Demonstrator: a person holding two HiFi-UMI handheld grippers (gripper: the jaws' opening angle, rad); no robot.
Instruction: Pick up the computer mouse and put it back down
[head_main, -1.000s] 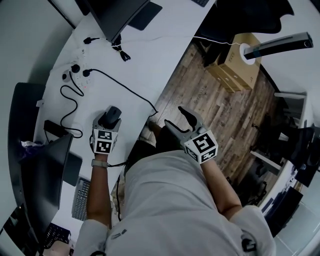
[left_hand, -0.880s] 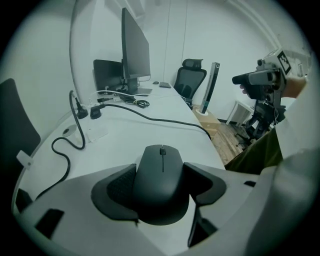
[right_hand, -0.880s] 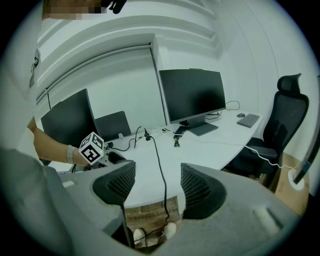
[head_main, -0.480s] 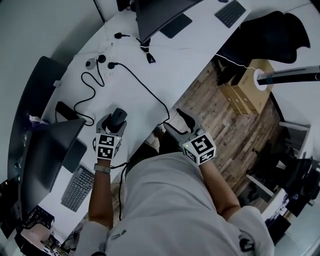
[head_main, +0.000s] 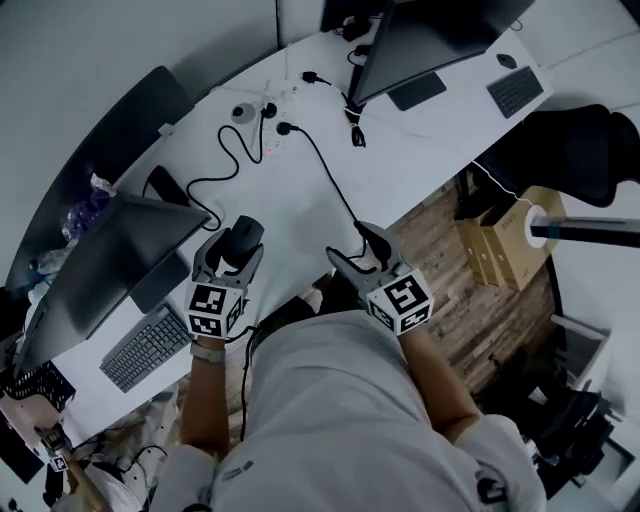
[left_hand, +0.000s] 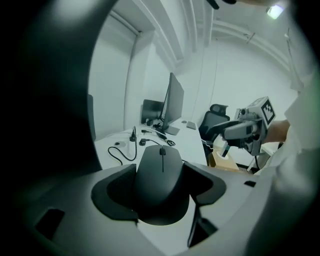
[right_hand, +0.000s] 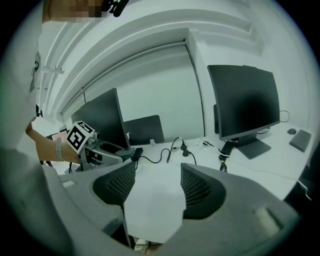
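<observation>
The dark grey computer mouse sits between the jaws of my left gripper, both pads pressed against its sides. From the head view the mouse and left gripper are over the white desk, close to its near edge. I cannot tell whether the mouse touches the desk. My right gripper is at the desk's near edge, to the right of the mouse, open with nothing in it. In the right gripper view its jaws stand wide apart over bare desk, and the left gripper shows at the left.
A dark monitor and keyboard lie left of the mouse. Black cables run from a power strip across the desk. A second monitor and keyboard stand far back. A cardboard box and black chair are at the right.
The head view has swung, so the desk sits differently in the picture. The left gripper stays shut on the mouse. The right gripper's tips now reach the desk's near edge.
</observation>
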